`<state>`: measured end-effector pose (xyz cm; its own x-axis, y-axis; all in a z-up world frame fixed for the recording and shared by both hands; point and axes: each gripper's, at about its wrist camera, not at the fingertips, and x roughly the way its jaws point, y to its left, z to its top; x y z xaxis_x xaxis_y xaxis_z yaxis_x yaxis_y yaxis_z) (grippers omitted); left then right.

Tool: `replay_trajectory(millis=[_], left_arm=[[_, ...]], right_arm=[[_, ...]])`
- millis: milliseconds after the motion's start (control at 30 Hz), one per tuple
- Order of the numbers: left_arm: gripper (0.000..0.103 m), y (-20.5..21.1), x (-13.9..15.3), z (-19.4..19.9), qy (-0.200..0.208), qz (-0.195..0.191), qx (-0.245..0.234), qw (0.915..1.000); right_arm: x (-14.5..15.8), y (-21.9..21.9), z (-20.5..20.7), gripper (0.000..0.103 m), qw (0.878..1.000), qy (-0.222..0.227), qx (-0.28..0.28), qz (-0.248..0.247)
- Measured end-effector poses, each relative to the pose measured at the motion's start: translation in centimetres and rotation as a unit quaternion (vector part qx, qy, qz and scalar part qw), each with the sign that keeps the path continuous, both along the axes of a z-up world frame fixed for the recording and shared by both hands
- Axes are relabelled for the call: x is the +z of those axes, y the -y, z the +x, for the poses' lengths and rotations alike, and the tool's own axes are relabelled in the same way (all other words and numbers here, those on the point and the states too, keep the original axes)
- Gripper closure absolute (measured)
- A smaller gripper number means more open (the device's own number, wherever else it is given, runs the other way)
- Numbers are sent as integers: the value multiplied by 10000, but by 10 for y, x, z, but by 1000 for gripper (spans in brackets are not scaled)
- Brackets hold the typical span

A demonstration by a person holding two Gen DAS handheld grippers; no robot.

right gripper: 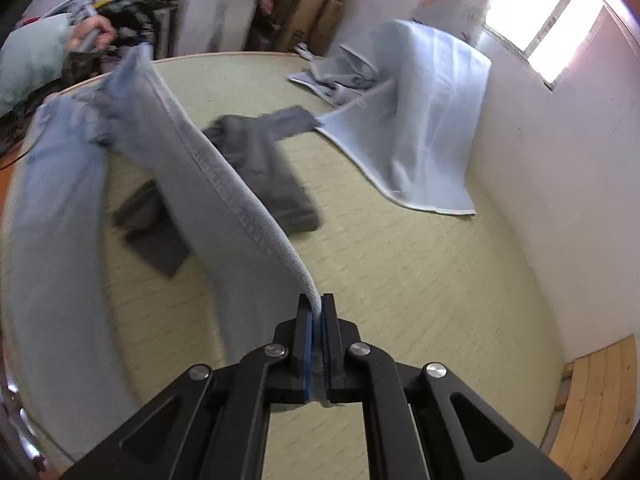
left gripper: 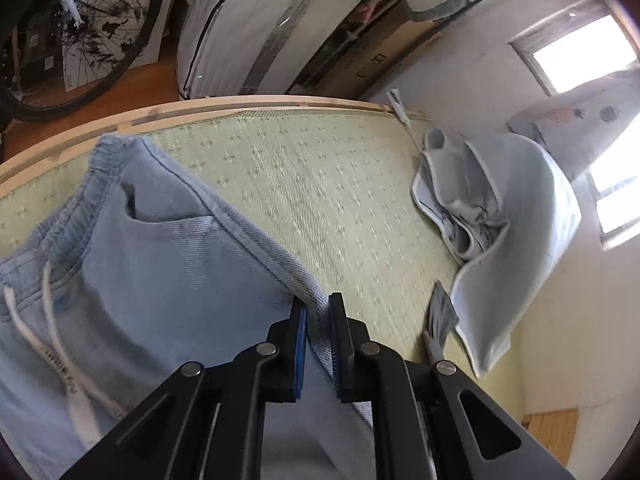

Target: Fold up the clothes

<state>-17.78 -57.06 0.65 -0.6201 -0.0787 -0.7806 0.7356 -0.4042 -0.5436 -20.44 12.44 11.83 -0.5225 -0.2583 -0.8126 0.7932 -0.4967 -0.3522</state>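
Observation:
A pair of light blue denim shorts (left gripper: 160, 272) with an elastic waist and a white drawstring (left gripper: 60, 344) hangs lifted over a green woven mat (left gripper: 320, 184). My left gripper (left gripper: 318, 316) is shut on the side seam of the shorts. In the right wrist view the same shorts (right gripper: 208, 184) stretch from my right gripper (right gripper: 317, 312), which is shut on their hem, up to the left gripper held by a hand (right gripper: 90, 34) at the far left.
A dark grey garment (right gripper: 264, 172) lies on the mat (right gripper: 420, 280) under the shorts. A pale blue blanket (right gripper: 424, 128) and a crumpled light garment (left gripper: 460, 200) lie by the wall. A bicycle (left gripper: 76, 28) and a wrapped mattress (left gripper: 256, 20) stand beyond the mat's wooden edge (left gripper: 240, 106).

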Motion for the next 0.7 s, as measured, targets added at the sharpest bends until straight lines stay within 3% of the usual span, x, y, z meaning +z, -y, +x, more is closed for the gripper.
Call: replay_trajectory(millis=[133,200,233,333,367,400,433,467,600,700], left_arm=[[93,5,-17,-36,121,-37,71,9999],[92,8,-28,-50,139,-97,75,9998],[91,11,-35,-56,125,-165,57,9998],[83,11,-56,-60,20,-162,-121,9998],[64,8,-64,-61,-82,-152,-324,9993],[35,5,-68,-59,-133,-200,-430,9988],[24,1,-72,-57,-188,-256,-534,9981],[17,-4,-73,-52,-273,-349,-625,9971],[16,-30,-69,-37,-404,-723,-1063,9909],[16,-74,-64,-30,-253,-1219,-1833,9751]], right_arm=[[-15,26,-76,101,9985,-334,-412,154],[-27,41,-107,99,9936,-878,-695,175],[-34,48,-120,87,9876,-1159,-1043,170],[-55,59,-150,72,9622,-1956,-1893,42],[-58,57,-151,65,9595,-1955,-2022,-150],[-62,54,-151,47,9563,-1952,-2149,-343],[-65,52,-152,31,9527,-1947,-2274,-535],[-70,47,-148,25,9525,-1848,-2310,-723],[-98,16,-132,21,9555,-687,-2399,-1572],[-142,-12,-143,21,9320,573,-2959,-2013]])
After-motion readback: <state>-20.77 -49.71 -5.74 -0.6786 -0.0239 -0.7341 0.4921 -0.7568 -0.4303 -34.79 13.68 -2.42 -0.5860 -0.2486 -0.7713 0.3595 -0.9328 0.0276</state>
